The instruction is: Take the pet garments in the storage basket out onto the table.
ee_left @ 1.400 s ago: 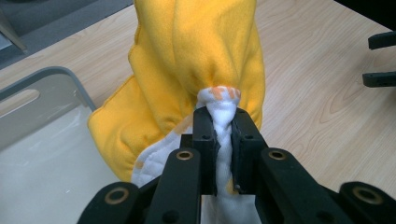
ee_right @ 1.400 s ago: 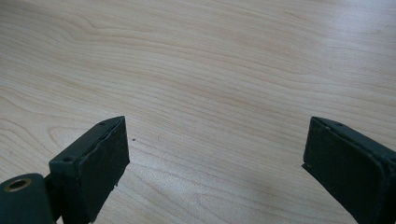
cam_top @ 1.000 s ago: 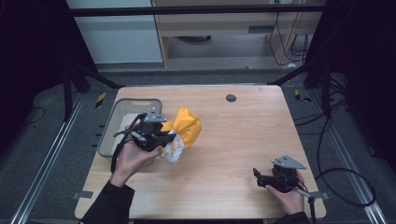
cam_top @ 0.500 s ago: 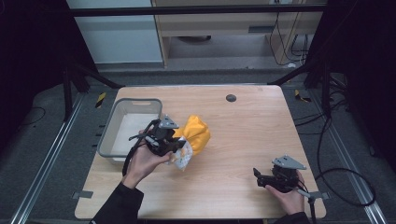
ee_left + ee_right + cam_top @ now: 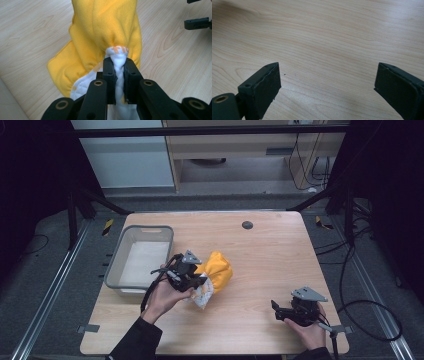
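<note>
A yellow cloth with a white, orange-printed lining [image 5: 216, 274] hangs bunched over the middle of the wooden table [image 5: 260, 250]. My left gripper [image 5: 199, 281] is shut on a pinched fold of it. In the left gripper view the yellow cloth [image 5: 105, 32] drapes away from the left gripper [image 5: 117, 65], whose jaws squeeze the white lining between them. My right gripper [image 5: 276, 310] rests low at the table's front right, held by a hand. In the right gripper view the right gripper [image 5: 327, 82] stands open over bare wood, nothing between its jaws.
A grey plastic bin [image 5: 120, 265] with a white bottom stands at the table's left edge, just left of the cloth. A small dark round spot [image 5: 247, 224] sits near the table's far edge. Metal frame rails run along both sides.
My left gripper has carried the cloth rightward and down, away from the bin toward the table's middle. The right gripper has stayed where it was.
</note>
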### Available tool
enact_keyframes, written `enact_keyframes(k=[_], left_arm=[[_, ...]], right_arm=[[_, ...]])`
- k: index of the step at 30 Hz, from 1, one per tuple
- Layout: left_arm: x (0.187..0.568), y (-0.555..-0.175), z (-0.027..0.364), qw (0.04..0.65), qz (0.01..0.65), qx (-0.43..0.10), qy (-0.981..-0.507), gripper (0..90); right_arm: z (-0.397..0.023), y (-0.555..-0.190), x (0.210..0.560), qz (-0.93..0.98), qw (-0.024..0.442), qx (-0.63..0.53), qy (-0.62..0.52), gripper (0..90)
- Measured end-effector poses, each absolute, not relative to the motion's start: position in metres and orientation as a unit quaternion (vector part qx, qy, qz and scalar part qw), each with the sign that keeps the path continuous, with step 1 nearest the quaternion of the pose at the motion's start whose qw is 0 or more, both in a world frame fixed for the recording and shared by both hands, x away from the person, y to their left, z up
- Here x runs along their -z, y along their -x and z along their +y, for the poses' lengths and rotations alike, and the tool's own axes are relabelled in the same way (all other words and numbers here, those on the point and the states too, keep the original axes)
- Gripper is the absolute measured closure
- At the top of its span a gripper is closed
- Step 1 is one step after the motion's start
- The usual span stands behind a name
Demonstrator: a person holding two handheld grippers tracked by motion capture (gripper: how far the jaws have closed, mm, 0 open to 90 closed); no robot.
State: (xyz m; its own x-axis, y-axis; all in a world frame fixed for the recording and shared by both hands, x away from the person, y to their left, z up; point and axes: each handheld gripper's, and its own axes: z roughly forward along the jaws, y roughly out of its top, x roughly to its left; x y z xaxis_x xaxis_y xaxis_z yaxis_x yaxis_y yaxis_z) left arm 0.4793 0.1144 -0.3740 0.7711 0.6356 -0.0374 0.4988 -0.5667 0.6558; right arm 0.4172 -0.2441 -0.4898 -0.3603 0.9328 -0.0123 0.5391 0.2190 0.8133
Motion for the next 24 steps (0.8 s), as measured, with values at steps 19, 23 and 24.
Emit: enact_keyframes(k=[19, 23, 24], left_arm=[[0.399, -0.481, 0.097, 0.32, 0.314, -0.084, -0.89, 81.4], [0.403, -0.482, 0.095, 0.316, 0.311, -0.084, -0.892, 80.7], [0.404, -0.482, 0.094, 0.314, 0.309, -0.083, -0.894, 80.5]], right_arm=[[-0.244, -0.417, 0.49, 0.736, 0.261, -0.374, -0.501, 6.5], [-0.244, -0.417, 0.49, 0.737, 0.26, -0.372, -0.5, 6.4], [-0.244, -0.417, 0.49, 0.737, 0.26, -0.372, -0.5, 6.4]])
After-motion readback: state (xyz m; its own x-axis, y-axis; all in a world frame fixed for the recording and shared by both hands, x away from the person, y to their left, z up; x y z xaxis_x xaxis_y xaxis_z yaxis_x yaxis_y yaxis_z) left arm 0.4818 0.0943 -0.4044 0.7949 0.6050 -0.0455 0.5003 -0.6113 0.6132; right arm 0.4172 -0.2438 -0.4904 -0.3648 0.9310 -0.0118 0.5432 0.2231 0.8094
